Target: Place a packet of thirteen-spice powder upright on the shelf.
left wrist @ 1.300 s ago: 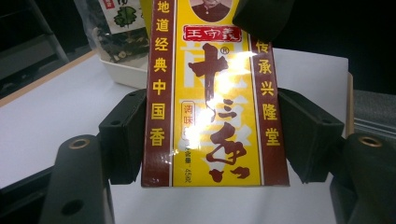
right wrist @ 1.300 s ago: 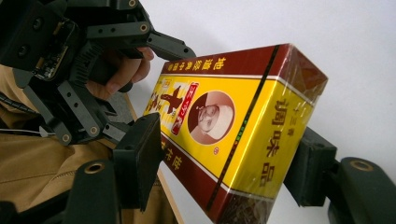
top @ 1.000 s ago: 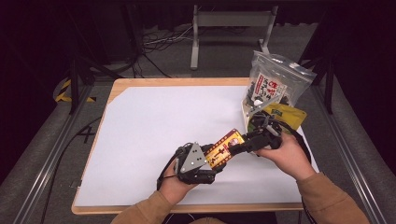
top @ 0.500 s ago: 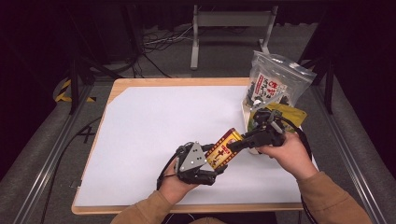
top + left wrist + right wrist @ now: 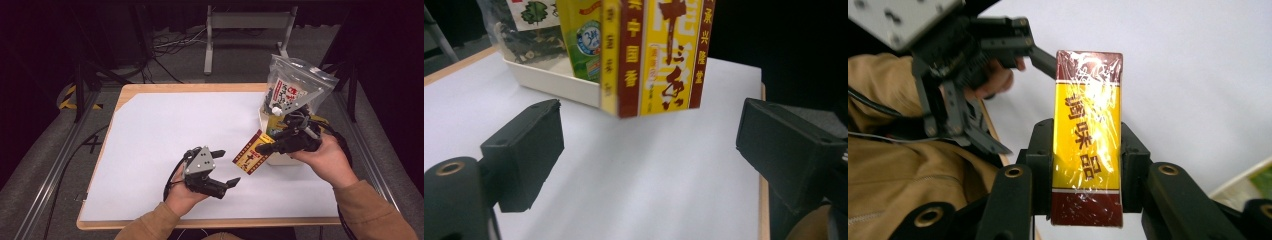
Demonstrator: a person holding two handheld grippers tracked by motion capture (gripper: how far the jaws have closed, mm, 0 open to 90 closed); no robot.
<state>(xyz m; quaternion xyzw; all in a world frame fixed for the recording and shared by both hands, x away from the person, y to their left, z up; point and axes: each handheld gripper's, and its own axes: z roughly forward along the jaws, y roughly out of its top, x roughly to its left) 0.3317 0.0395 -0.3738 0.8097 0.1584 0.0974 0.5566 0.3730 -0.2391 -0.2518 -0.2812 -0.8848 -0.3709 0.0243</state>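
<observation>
R gripper (image 5: 1087,165) clamped on glossy, film-wrapped yellow/maroon rectangular box (image 5: 1088,135); L gripper (image 5: 220,167) jaws just spreading, empty.

Bright white table (image 5: 165,130) under overhead light, dark surroundings — glare on box wrapper (image 5: 1088,135), blurred near jaws

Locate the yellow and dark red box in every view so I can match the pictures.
High view: yellow and dark red box right of centre, clamped in the right gripper above the white mat.
Left gripper view: top centre, hanging beyond the open jaws.
Right gripper view: centre, upright between the two pads.
Shared landmark: the white tray, behind the box in the left gripper view, bottom right corner of the right gripper view.
</observation>
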